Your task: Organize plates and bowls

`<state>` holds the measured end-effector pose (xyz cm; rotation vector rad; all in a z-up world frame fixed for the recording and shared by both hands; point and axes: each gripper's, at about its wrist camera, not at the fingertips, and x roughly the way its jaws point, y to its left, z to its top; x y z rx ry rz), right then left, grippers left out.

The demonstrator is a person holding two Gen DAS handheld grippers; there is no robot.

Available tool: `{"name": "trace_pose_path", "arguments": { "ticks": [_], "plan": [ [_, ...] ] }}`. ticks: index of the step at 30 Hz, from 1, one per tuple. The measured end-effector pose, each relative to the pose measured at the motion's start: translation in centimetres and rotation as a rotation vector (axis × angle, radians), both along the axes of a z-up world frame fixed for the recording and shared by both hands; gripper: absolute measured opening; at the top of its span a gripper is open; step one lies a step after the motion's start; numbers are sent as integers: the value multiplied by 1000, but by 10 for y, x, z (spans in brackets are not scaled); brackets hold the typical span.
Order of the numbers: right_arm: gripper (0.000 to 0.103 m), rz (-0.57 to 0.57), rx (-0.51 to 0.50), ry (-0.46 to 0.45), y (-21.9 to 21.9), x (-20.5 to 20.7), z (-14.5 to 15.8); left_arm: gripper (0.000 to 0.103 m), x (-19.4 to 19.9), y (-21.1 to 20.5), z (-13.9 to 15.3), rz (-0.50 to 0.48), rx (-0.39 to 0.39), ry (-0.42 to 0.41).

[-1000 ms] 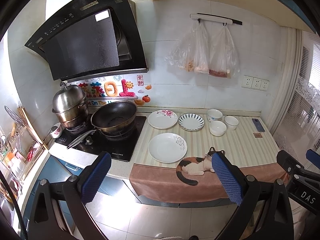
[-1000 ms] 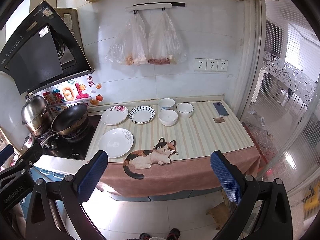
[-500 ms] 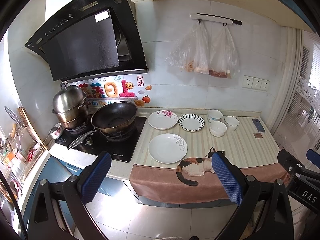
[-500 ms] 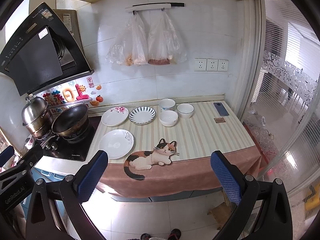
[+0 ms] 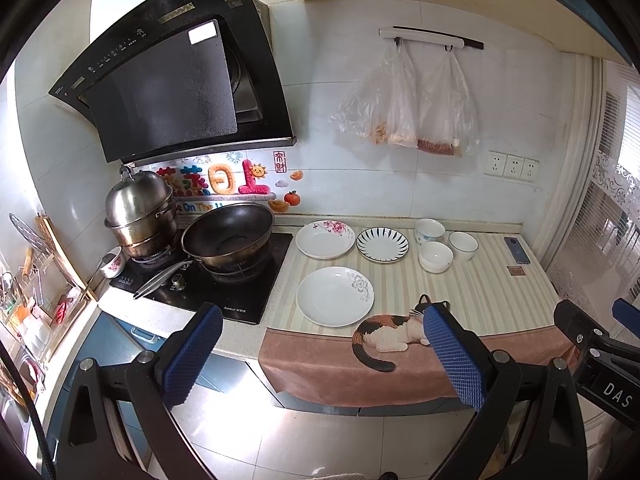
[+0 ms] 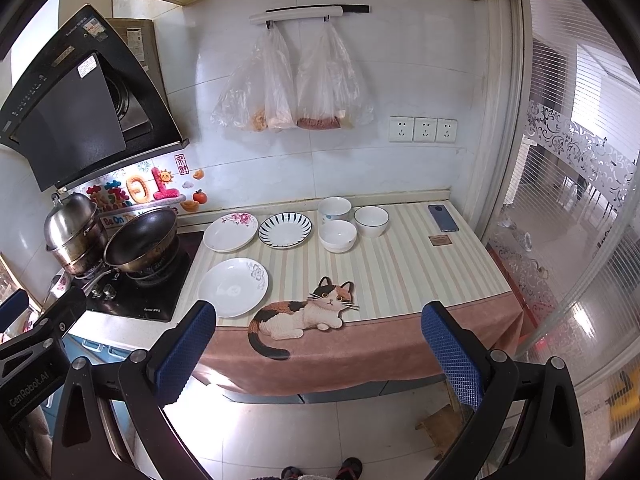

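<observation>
Here: left claw (image 5: 320, 344), right claw (image 6: 320, 340) both agape, empty; plates (image 6: 233, 287), bowls (image 6: 338, 235) empty on counter (image 6: 400, 272).

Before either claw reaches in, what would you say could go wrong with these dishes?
1. The three bowls stand close together; lifting one may knock its neighbours.
2. The front white plate lies flat near the counter's edge; a slipped grip could push it off.
3. The wok handle juts out beside that plate.

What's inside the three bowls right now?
The front bowl and right bowl look empty and white inside. The rear bowl also looks empty, though the front one hides its lower part.
</observation>
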<state>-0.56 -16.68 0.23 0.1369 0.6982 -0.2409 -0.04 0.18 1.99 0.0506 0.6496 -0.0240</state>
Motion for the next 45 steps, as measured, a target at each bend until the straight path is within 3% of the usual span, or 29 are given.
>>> {"name": "trace_pose_path", "arguments": {
  "ticks": [20, 26, 29, 35, 40, 45],
  "plan": [
    [103, 12, 3, -6, 3, 7, -5, 103, 4, 2, -5, -2, 5, -1],
    [103, 62, 32, -32, 7, 19, -15, 103, 20, 8, -25, -56, 46, -16],
    [103, 132, 80, -33, 12, 35, -35, 103, 38, 18, -46, -64, 71, 5],
    [103, 120, 133, 79, 26, 78, -86, 103, 94, 49, -98, -74, 36, 133],
    [103, 103, 170, 175, 26, 123, -136, 103, 143, 69, -137, -19, -7, 195],
    [103, 111, 260, 273, 10, 190, -194, 103, 208, 77, -179, 45, 12, 285]
  ]
}}
